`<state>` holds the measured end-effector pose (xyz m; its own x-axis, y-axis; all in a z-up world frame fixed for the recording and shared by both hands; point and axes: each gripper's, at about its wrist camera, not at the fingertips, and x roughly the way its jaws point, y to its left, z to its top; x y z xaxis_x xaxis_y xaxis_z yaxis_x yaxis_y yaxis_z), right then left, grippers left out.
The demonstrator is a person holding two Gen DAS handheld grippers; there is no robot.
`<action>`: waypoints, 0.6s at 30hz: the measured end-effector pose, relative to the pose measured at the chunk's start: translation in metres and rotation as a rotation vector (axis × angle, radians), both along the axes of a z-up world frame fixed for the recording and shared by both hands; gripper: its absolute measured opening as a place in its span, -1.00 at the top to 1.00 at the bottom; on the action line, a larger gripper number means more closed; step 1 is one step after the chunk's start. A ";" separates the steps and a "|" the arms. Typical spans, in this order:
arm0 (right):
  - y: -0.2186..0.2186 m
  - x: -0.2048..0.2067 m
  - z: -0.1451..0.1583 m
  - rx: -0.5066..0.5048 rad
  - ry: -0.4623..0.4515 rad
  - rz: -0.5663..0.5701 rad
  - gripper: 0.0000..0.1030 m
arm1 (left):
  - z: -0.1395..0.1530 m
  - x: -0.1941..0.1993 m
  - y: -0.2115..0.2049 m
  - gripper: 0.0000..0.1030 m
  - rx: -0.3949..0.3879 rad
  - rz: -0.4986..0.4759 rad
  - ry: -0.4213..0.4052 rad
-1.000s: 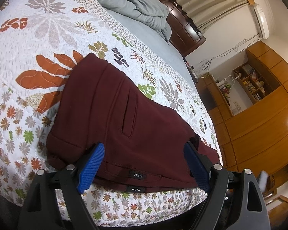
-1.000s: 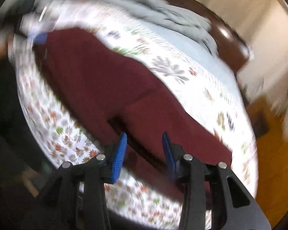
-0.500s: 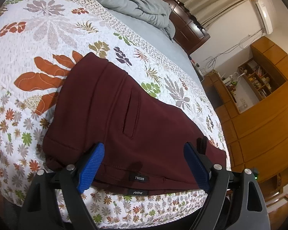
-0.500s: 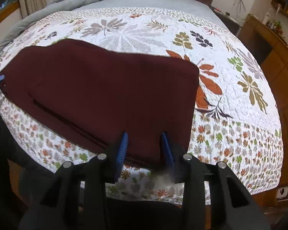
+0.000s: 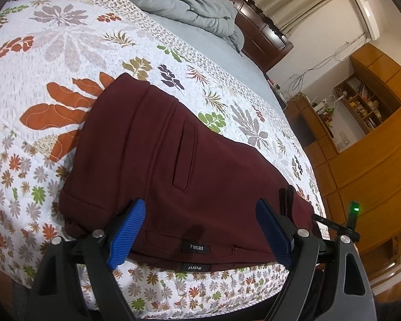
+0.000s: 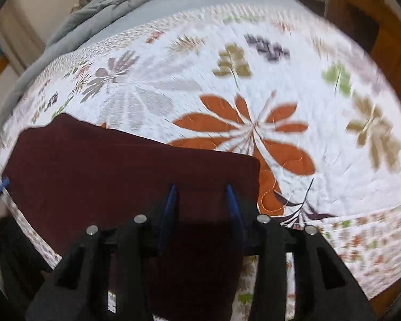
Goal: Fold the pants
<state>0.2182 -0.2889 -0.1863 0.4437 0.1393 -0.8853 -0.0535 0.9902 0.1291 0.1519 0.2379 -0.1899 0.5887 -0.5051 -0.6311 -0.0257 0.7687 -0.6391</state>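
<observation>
— Where are the pants (image 5: pixel 152 160) now?

— Lying flat along the near edge of the bed, on the flowered quilt (image 5: pixel 66 40), already doubled leg over leg; two small labels sit stacked at the waistband.

— And the tools?

— The left gripper (image 5: pixel 200 230) hangs just above the waistband end, jaws spread wide, holding nothing. The right gripper (image 6: pixel 201 208) is at the other end, blue fingers (image 6: pixel 171 206) partly apart over the cloth; the picture is blurred, so I can't tell whether any fabric is pinched.

— What would make this step go well?

— I'd say catch both layers together at each end, lift evenly, and carry one end over the other so the edges line up. The grey blanket (image 5: pixel 179 2) by the headboard is well apart, no trouble.
</observation>
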 end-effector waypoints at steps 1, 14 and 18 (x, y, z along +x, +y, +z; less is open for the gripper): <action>0.011 -0.007 0.009 -0.015 -0.024 0.020 0.18 | 0.001 -0.001 -0.001 -0.65 0.008 0.000 0.000; 0.194 -0.025 0.004 -0.173 0.103 0.510 0.18 | 0.046 -0.021 -0.026 -0.65 0.258 0.188 0.100; 0.222 0.018 0.050 -0.048 0.116 0.590 -0.05 | 0.063 -0.025 -0.025 -0.65 0.333 0.221 0.086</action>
